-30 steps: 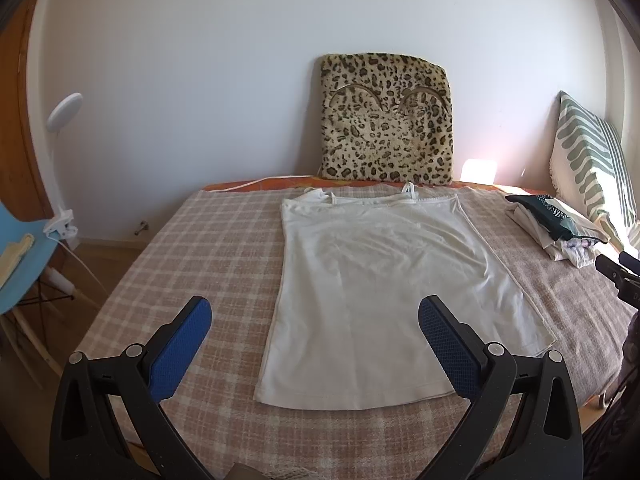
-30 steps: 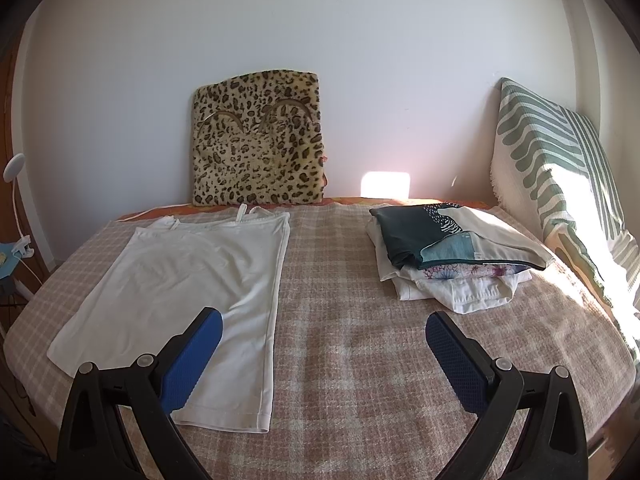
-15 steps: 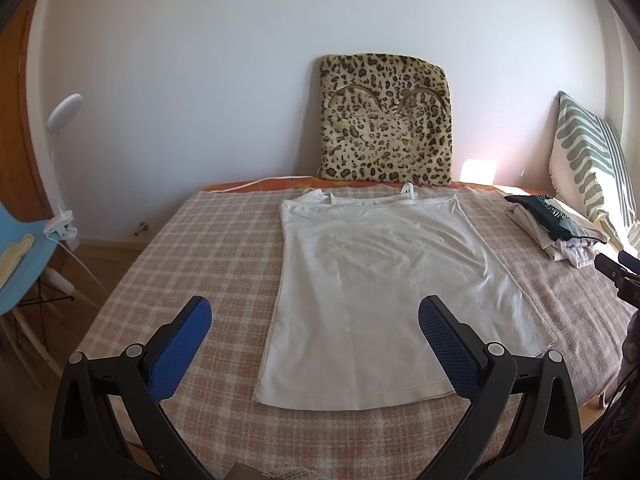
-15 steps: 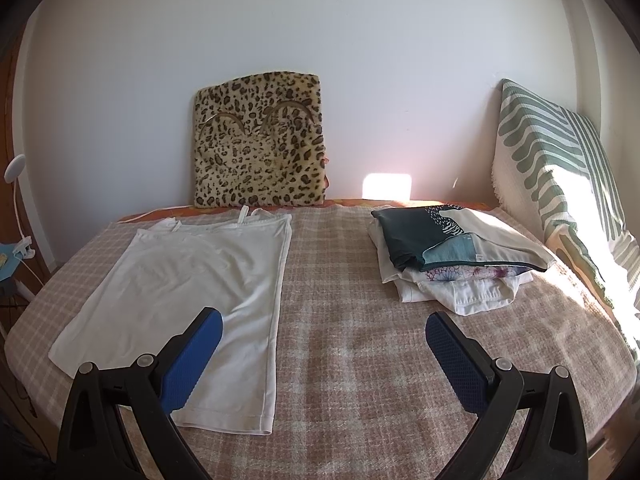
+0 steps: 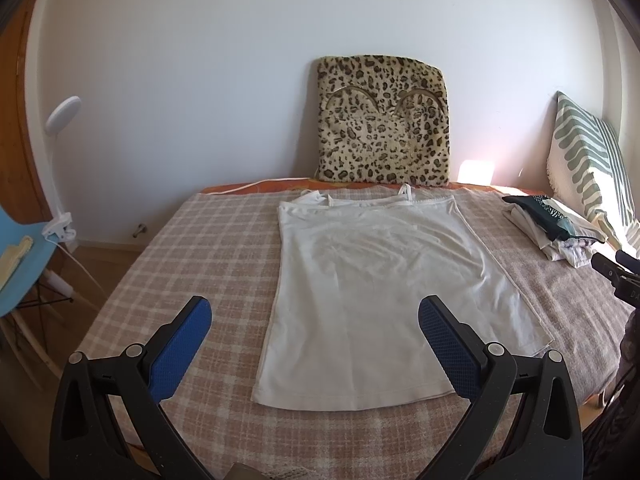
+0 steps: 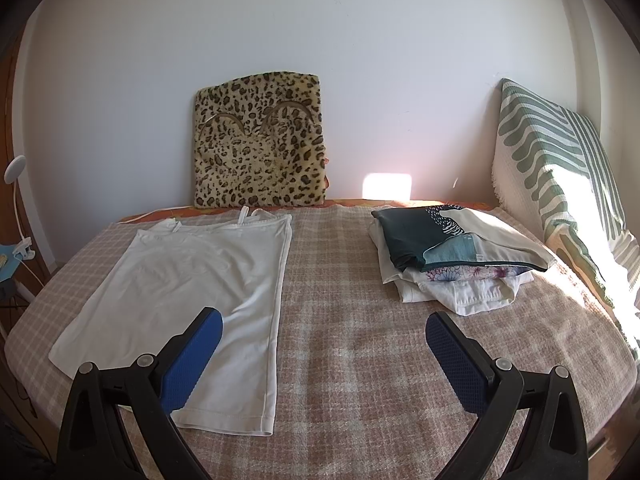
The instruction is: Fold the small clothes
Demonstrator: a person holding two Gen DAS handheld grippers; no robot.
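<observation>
A white strappy top (image 5: 372,292) lies spread flat on the checked bed cover (image 5: 208,248), straps toward the wall. It also shows in the right wrist view (image 6: 188,292) at the left. My left gripper (image 5: 314,320) is open and empty, held above the top's hem. My right gripper (image 6: 324,332) is open and empty over bare cover, just right of the top's side edge. A stack of folded clothes (image 6: 452,256) sits at the right of the bed, also in the left wrist view (image 5: 556,228).
A leopard-print cushion (image 5: 382,120) leans on the wall behind the top. A green-and-white striped pillow (image 6: 560,184) stands at the right edge. A blue chair (image 5: 20,256) and a clip lamp (image 5: 60,120) stand left of the bed.
</observation>
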